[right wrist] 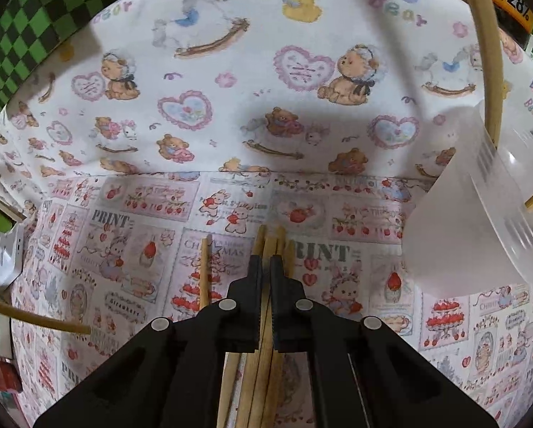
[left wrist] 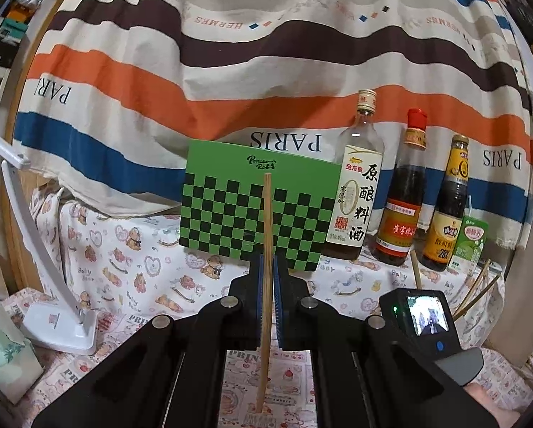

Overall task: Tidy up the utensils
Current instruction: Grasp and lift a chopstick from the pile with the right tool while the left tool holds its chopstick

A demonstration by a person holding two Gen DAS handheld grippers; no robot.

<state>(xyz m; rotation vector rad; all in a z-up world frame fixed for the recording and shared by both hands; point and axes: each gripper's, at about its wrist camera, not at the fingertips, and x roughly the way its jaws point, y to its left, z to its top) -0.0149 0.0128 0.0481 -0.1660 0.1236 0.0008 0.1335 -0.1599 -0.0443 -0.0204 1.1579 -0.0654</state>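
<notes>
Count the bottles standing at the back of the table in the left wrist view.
3, in a row right of the green checkered board: a clear bottle, a red-capped dark bottle, and a gold-capped dark bottle. None seem hidden.

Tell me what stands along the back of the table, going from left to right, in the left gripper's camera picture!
White lamp base → green checkered board → clear bottle with the white label → dark bottle with the red cap → dark bottle with the gold cap → small green drink carton.
</notes>
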